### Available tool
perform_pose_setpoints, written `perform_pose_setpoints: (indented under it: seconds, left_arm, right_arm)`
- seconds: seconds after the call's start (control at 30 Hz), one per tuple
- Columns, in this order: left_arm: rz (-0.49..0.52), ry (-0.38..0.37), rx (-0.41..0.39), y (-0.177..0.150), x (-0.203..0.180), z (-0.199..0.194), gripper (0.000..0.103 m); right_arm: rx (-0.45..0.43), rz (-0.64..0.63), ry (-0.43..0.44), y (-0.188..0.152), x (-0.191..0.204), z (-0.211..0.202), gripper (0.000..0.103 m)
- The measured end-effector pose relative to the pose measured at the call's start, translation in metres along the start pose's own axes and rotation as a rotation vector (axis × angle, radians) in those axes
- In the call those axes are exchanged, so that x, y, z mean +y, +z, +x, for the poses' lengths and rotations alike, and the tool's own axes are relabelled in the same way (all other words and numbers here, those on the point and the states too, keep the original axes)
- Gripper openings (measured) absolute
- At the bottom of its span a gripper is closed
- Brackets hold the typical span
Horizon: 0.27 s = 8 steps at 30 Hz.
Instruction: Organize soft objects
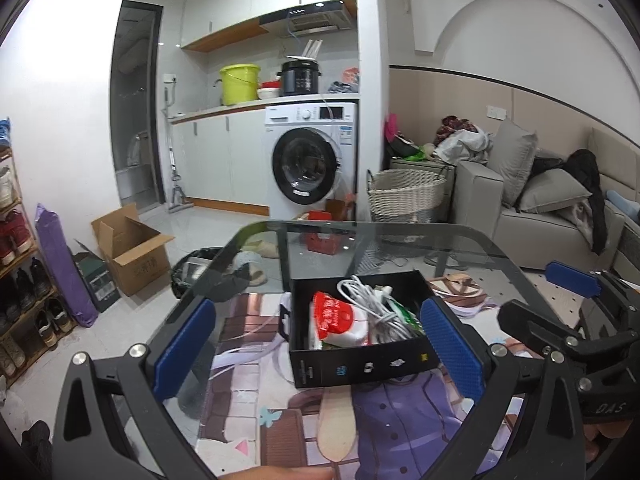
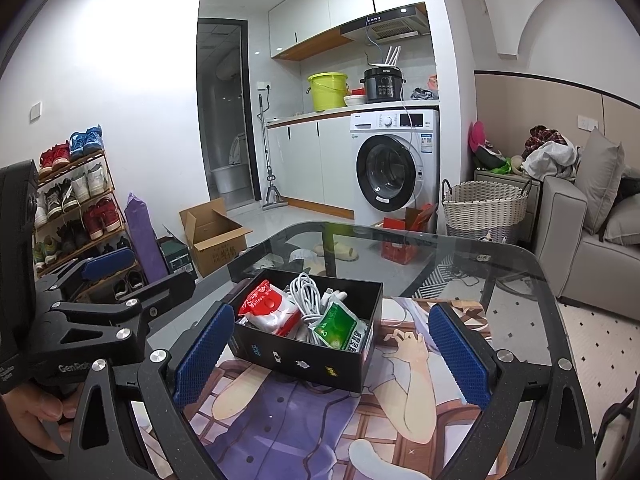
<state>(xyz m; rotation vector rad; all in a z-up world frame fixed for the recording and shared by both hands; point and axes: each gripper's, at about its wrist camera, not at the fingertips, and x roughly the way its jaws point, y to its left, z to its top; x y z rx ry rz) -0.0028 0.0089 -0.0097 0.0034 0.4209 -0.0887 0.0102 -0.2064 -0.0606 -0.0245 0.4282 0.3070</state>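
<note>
Resting on a glass-topped table (image 2: 500, 264), an open black cardboard box (image 2: 308, 354) is seen between and beyond the spread blue-padded fingers of the right gripper (image 2: 332, 354). Inside the box, a red-and-white pouch (image 2: 268, 308) reading "Balloon" is packed beside a coiled white cable (image 2: 308, 294) and a green sachet (image 2: 336, 326). The left gripper (image 1: 316, 350), marked "GenRobot", is likewise held wide, nothing grasped, before the box.

Above the box: the black box (image 2: 304, 344) has no lid, so its top is reachable from overhead.
Inside the box: white cable (image 2: 310, 296), red packet (image 2: 266, 308) and green packet (image 2: 338, 326) crowd it.
Around the box: bare glass surface (image 2: 512, 276) lies behind and to its right.
Beside it: left gripper (image 1: 316, 346) and right gripper (image 2: 332, 354) both spread wide, flanking the box.
</note>
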Motion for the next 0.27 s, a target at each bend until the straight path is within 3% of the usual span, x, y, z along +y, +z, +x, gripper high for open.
perform_pose_setpoints:
  seconds: [0.27]
  left_arm:
    - [-0.009, 0.027, -0.002, -0.0004, 0.0024, 0.0013, 0.103]
  right_arm:
    - [0.001, 0.001, -0.002, -0.0009, 0.0005, 0.0003, 0.100]
